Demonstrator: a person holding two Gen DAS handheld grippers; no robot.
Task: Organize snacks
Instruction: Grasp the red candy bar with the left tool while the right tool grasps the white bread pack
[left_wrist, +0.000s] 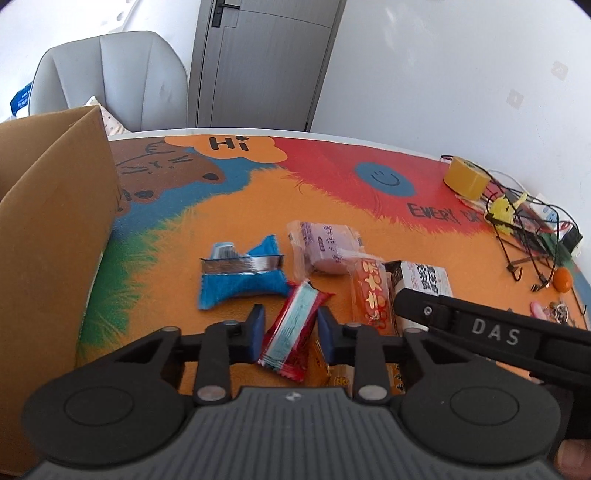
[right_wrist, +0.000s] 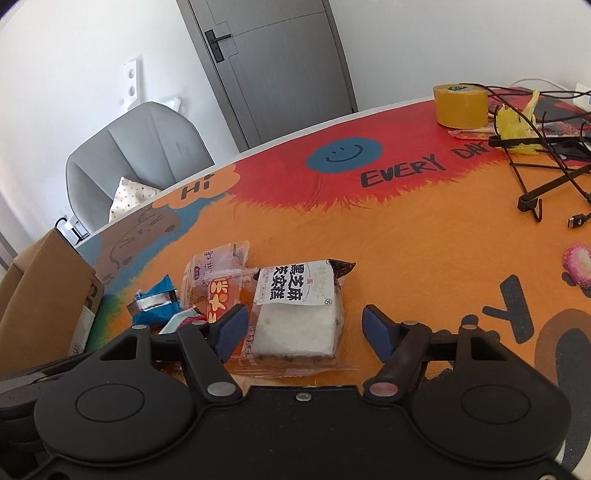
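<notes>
Several wrapped snacks lie in a cluster on the colourful table mat. My left gripper (left_wrist: 291, 330) has its blue pads on either side of a red and light-blue bar (left_wrist: 293, 332), close to it; contact is unclear. A blue foil packet (left_wrist: 242, 275), a purple-wrapped cake (left_wrist: 323, 245) and an orange-red packet (left_wrist: 370, 293) lie beyond. My right gripper (right_wrist: 302, 334) is open around a white sesame cake pack (right_wrist: 301, 317), without touching it. The same cake pack (left_wrist: 424, 280) and my right gripper's body (left_wrist: 491, 332) show in the left wrist view.
A tall cardboard box (left_wrist: 48, 229) stands at the table's left edge; it also shows in the right wrist view (right_wrist: 44, 280). A yellow tape roll (right_wrist: 461, 105), black cables (right_wrist: 546, 155), a pink object (right_wrist: 578, 266) and a small orange (left_wrist: 562, 278) lie at the right. A grey chair (left_wrist: 110, 74) stands behind.
</notes>
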